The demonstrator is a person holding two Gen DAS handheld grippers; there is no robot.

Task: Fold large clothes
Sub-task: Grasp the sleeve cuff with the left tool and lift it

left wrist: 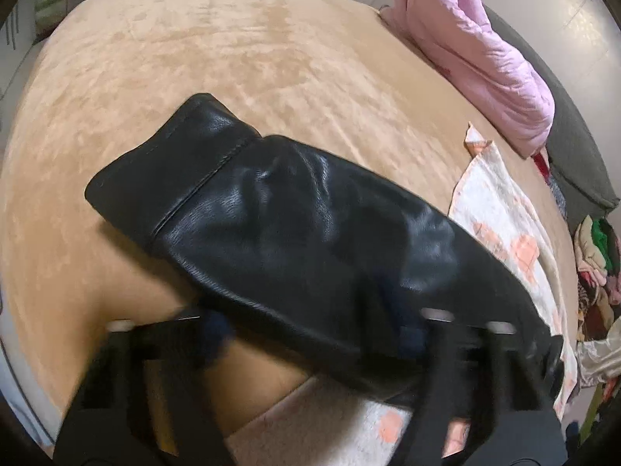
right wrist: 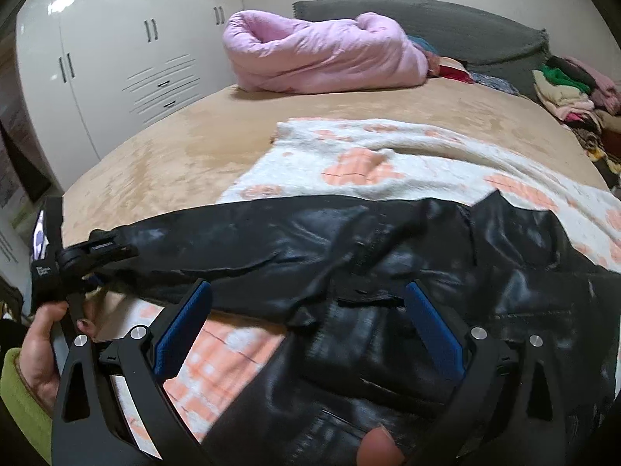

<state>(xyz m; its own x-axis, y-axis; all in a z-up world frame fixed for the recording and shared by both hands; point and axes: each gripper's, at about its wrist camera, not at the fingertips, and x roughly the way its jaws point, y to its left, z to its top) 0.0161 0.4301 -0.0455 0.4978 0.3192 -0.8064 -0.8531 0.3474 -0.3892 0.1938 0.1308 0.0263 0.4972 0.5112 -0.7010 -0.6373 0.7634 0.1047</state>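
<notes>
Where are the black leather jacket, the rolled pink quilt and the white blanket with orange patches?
Black leather jacket (left wrist: 295, 209), left wrist view, mid sleeve.
Rolled pink quilt (right wrist: 326, 58), right wrist view, its middle.
White blanket with orange patches (right wrist: 407, 151), right wrist view, upper fold.

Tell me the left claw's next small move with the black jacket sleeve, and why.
Probably swing the sleeve inward across the jacket body. The sleeve sticks out sideways over the tan bed, lying across the left claw, while the right claw hovers open over the body.
</notes>
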